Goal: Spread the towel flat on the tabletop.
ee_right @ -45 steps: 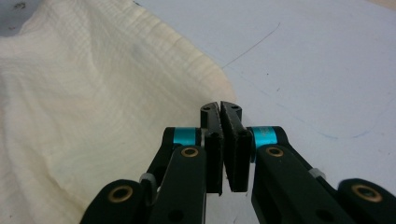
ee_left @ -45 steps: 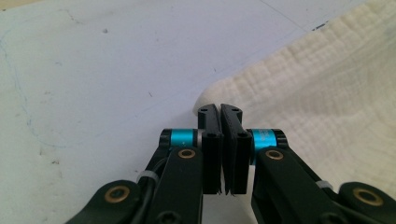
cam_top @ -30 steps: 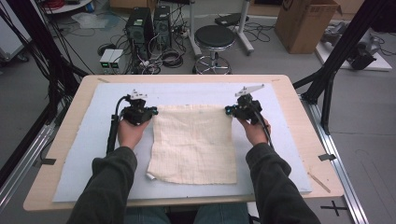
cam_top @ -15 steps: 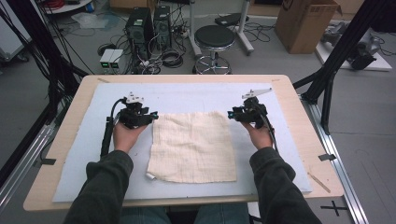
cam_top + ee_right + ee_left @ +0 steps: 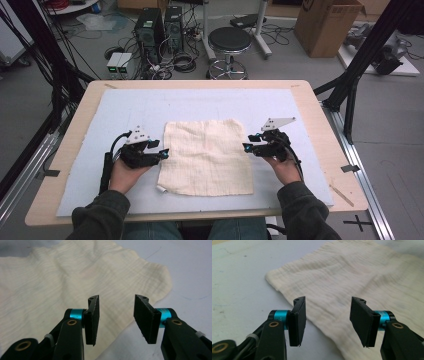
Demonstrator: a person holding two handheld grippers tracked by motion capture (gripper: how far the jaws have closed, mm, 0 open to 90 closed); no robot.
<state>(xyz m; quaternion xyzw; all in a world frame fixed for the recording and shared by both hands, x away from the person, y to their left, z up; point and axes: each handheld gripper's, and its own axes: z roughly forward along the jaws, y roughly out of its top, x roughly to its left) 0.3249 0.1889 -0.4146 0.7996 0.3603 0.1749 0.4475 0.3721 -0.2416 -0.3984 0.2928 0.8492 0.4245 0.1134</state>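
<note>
While both of my grippers sit low at the sides of the cream muslin cloth (image 5: 206,157), neither has any of it in its grip. Seen from the high view, the cloth lies flat and square near the middle of the pale blue mat (image 5: 200,102) that covers the wooden table (image 5: 310,100).

My left gripper (image 5: 164,154) is at the cloth's nine o'clock edge, its tips pointing toward three o'clock and reaching just to the hem. In the left gripper view its jaws have just been opening and now stand roughly halfway apart; the left gripper (image 5: 327,320) hangs over the cloth's edge (image 5: 352,277), with fabric below the gap but neither pad pressing on it. The cloth's near corner lies at about eleven o'clock from the jaws there.

My right gripper (image 5: 246,147) is at the cloth's three o'clock edge, pointing toward nine o'clock, its tips just beside the hem. In the right gripper view its jaws have likewise just been opening and stand moderately apart; the right gripper (image 5: 116,317) looks down on the cloth (image 5: 62,282), whose rounded corner shows at about two o'clock from the jaws. Nothing is clamped between the pads.

A small white tag (image 5: 161,189) sticks out at the cloth's seven o'clock corner.
</note>
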